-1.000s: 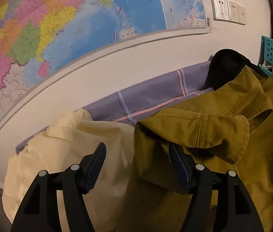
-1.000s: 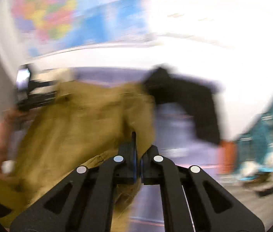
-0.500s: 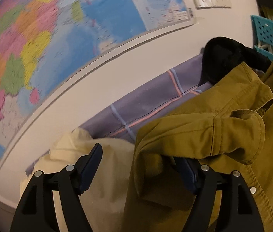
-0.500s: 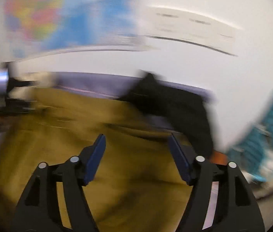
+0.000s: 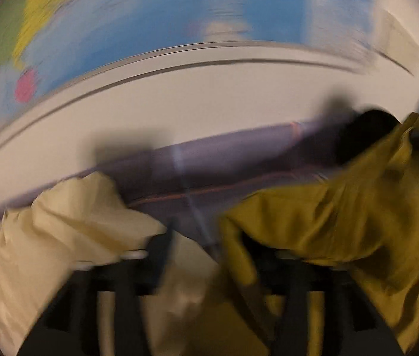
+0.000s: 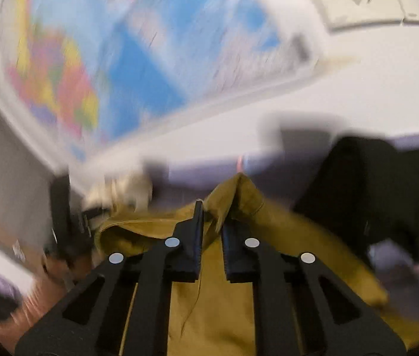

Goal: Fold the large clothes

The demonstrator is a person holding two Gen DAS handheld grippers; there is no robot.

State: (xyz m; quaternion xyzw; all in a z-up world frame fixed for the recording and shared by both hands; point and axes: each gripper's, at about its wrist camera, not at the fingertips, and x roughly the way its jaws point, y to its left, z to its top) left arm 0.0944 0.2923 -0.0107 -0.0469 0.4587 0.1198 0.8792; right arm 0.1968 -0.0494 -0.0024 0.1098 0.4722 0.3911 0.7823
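The right gripper [image 6: 210, 222] has its jaws nearly together, pinching a raised fold of the mustard shirt [image 6: 218, 302]. The shirt spreads out under the gripper and lies on a purple sheet [image 6: 206, 172]. A black cloth [image 6: 387, 195] sits to the right, touching the shirt.

In the left view all is blurry. The left gripper [image 5: 209, 246] has its jaws spread wide. The shirt [image 5: 343, 222] hangs over its right finger. A pale yellow cloth [image 5: 61, 228] lies on the left, near the left finger. A map [image 5: 164, 9] hangs on the far wall.
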